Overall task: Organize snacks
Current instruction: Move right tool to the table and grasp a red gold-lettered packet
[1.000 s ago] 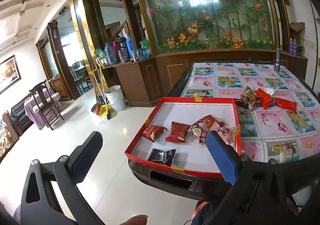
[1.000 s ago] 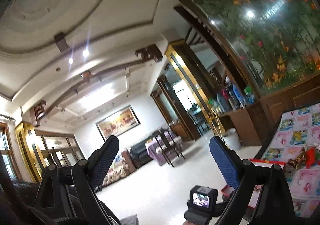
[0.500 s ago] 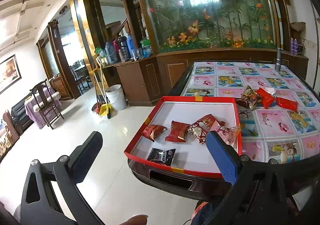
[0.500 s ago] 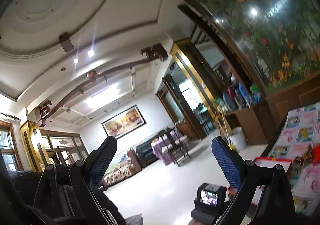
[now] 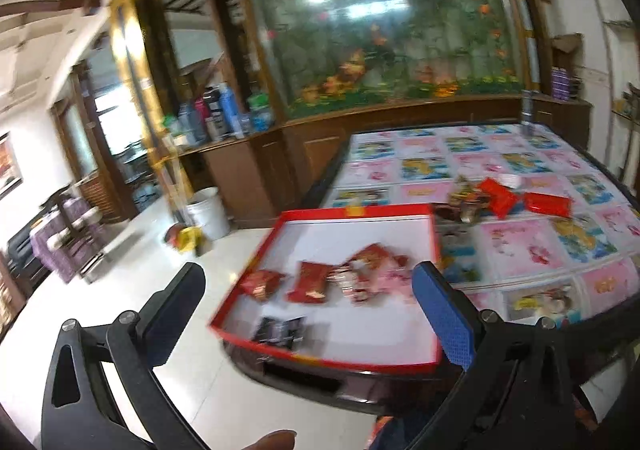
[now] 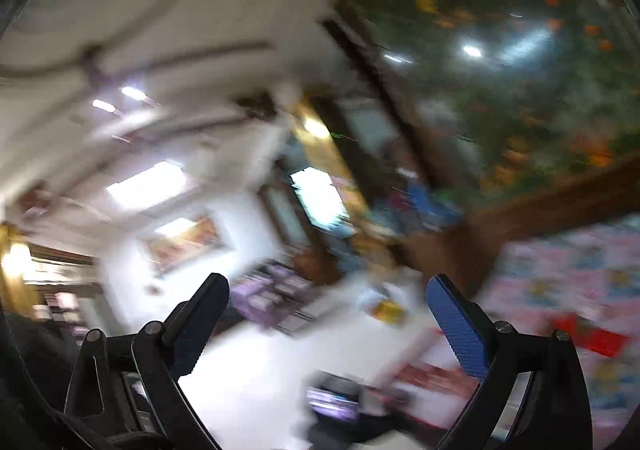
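A red-rimmed white tray sits at the near corner of the table. It holds several red snack packets and a black packet. More red packets and mixed wrappers lie on the tablecloth beyond the tray. My left gripper is open and empty, held short of the tray. My right gripper is open and empty, raised off to the left of the table; its view is heavily blurred, with a red packet on the table at right.
The table has a pink and blue patterned cloth. A dark can stands at its far edge. A white bucket and broom stand on the tiled floor by a wooden cabinet. A floral glass wall rises behind.
The left gripper has shifted slightly, with the tray now a little further right in its view. The right gripper is swinging fast down and toward the table; its view has gone blurred.
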`<act>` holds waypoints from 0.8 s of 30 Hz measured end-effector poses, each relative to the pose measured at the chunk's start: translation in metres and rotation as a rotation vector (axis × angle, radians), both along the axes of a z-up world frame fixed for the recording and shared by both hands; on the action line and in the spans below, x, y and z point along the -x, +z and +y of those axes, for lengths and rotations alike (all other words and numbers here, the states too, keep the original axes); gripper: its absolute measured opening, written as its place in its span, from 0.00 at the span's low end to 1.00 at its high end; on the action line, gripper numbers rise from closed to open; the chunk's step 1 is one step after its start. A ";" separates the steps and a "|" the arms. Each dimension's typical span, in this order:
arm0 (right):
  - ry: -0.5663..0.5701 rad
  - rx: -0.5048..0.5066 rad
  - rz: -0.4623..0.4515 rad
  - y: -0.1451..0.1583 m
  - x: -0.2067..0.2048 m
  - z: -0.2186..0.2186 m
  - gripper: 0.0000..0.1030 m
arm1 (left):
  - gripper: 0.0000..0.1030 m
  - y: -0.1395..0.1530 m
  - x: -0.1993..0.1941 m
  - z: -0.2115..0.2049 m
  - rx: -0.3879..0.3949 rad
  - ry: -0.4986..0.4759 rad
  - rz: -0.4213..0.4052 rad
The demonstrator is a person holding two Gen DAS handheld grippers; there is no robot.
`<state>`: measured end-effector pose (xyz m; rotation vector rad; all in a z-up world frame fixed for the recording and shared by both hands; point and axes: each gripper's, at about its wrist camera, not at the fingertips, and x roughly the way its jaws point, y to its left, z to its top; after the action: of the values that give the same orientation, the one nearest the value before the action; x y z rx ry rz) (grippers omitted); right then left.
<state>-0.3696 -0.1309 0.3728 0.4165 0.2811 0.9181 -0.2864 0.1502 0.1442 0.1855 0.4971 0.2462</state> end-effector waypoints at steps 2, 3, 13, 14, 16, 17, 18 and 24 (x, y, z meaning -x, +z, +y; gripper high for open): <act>-0.090 0.079 0.157 -0.034 -0.050 -0.017 0.97 | 1.00 -0.002 -0.010 -0.015 0.006 -0.068 0.029; -0.150 0.130 0.218 -0.051 -0.073 -0.025 0.97 | 1.00 -0.002 -0.013 -0.020 0.004 -0.088 0.035; -0.331 0.583 0.642 -0.266 -0.298 -0.088 0.93 | 1.00 -0.006 -0.059 -0.048 0.072 -0.203 0.158; -0.326 0.583 0.648 -0.276 -0.305 -0.092 0.93 | 1.00 -0.008 -0.061 -0.049 0.075 -0.199 0.167; -0.300 0.566 0.668 -0.298 -0.332 -0.101 0.93 | 1.00 -0.010 -0.066 -0.050 0.083 -0.188 0.186; -0.292 0.559 0.674 -0.304 -0.342 -0.101 0.93 | 1.00 -0.010 -0.068 -0.050 0.086 -0.182 0.195; -0.282 0.555 0.678 -0.310 -0.351 -0.102 0.93 | 1.00 -0.011 -0.070 -0.051 0.092 -0.179 0.207; -0.158 0.555 0.766 -0.349 -0.403 -0.100 0.93 | 1.00 -0.003 -0.084 -0.068 0.120 -0.192 0.252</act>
<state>0.0334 -0.2304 0.0241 0.2507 1.1566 0.4575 -0.2019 0.0818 0.1411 0.1468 0.7376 0.0042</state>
